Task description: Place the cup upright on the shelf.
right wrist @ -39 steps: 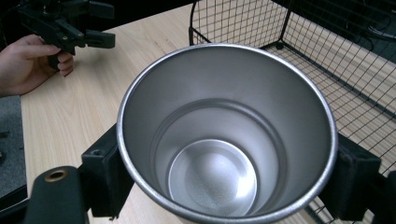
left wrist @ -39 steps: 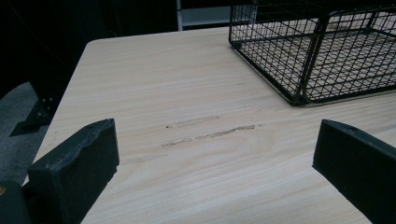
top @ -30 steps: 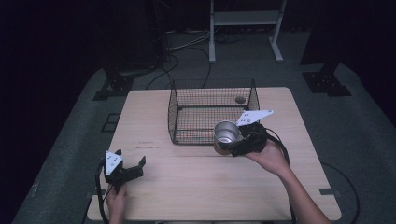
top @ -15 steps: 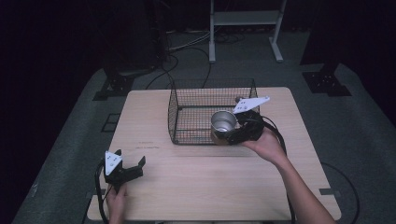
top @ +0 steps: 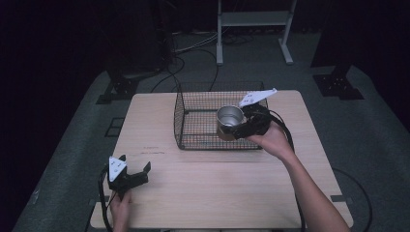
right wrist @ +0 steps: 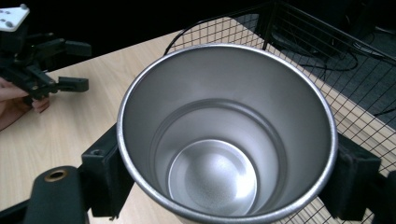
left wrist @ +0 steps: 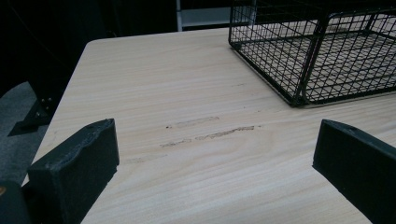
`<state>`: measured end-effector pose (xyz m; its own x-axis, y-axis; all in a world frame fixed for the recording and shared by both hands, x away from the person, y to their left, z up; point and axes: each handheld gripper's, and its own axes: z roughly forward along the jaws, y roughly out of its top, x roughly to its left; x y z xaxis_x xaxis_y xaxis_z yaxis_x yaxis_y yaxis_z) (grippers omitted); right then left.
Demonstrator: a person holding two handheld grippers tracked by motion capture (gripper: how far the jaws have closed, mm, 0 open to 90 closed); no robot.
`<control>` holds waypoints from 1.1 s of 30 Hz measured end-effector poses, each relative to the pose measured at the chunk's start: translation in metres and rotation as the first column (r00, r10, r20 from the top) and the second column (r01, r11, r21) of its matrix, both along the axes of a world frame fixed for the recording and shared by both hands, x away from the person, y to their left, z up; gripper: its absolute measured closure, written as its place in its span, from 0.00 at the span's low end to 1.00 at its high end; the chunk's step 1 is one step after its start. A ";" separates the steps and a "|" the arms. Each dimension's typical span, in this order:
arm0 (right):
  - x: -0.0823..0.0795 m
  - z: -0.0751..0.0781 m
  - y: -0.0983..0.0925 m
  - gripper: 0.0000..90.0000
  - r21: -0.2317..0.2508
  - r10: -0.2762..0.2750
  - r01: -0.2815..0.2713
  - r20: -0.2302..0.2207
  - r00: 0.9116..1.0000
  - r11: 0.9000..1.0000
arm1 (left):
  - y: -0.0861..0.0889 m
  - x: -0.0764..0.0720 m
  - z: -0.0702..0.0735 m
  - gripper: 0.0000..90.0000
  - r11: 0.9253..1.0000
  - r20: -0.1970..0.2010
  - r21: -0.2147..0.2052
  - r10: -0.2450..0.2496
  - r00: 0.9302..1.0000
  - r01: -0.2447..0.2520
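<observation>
Overhead, we held the steel cup [top: 229, 121] clamped in right gripper [top: 240, 126] fingers above wire basket [top: 193, 123] | left gripper [top: 129, 175] fingers wide, on surface [top: 217, 188]

A wire basket [top: 212, 121] stands on the far middle of the table [top: 217, 193]. The metal cup [top: 230, 122], between the right gripper's [top: 232, 129] jaws, hangs over the basket's right part. The left gripper [top: 129, 175] sits near the table's front left corner, well apart from the basket.
</observation>
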<state>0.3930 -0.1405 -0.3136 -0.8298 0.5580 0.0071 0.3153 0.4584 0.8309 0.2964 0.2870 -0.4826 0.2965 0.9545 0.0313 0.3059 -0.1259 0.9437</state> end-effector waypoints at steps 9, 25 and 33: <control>0.021 0.005 0.008 0.20 -0.009 -0.014 0.014 -0.005 1.000 1.000 | 0.000 0.000 0.000 0.00 1.000 0.001 -0.001 -0.001 1.000 0.001; 0.046 0.010 0.018 0.20 -0.008 -0.043 0.043 -0.014 0.999 0.999 | 0.001 0.000 0.000 0.00 1.000 0.004 -0.006 -0.001 1.000 0.001; 0.067 0.007 0.026 0.20 -0.027 -0.071 0.070 -0.029 0.997 0.997 | 0.001 0.000 0.000 0.00 1.000 0.006 -0.011 0.001 1.000 -0.001</control>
